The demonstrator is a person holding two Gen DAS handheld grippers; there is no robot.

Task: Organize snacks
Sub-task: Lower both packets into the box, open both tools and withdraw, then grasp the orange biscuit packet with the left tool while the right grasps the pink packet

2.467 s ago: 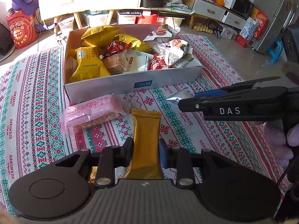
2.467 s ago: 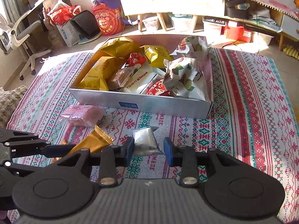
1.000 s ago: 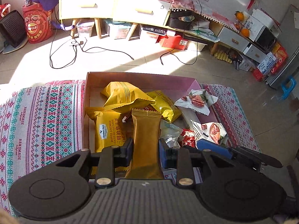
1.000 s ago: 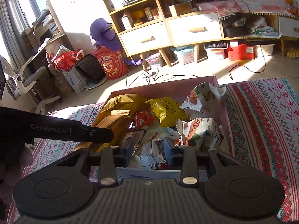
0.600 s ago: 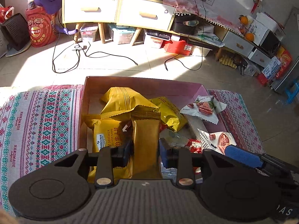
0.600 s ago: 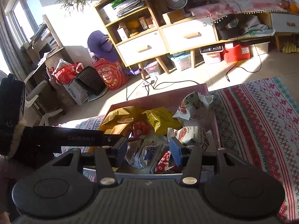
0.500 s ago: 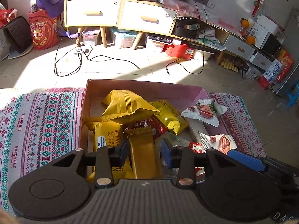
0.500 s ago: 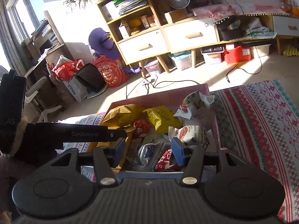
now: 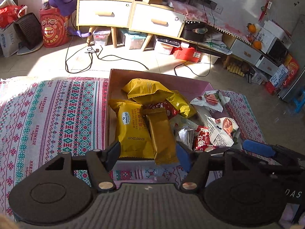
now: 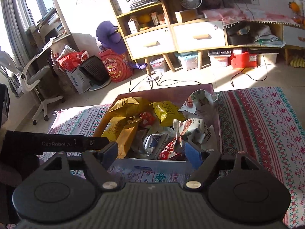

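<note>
The amber snack bar (image 9: 162, 135) lies in the cardboard box (image 9: 158, 76), leaning over its near wall beside the yellow sandwich pack (image 9: 133, 127). The left tool (image 9: 147, 155) has just been opening and stands released, clear of the bar. The right tool (image 10: 152, 152), also just opened, grips nothing above the silver packet (image 10: 154, 143). The box sits on a patterned cloth (image 9: 47, 114).

I see the box (image 9: 112, 103) sitting on the patterned cloth (image 9: 47, 118), snacks heaped inside. The long bar packet (image 9: 162, 135) lies in it against the near wall, with the sandwich packet (image 9: 131, 127) just left and the nut packets (image 9: 223, 129) to the right. Behind the box stands the drawer cabinet (image 9: 129, 17).
</note>
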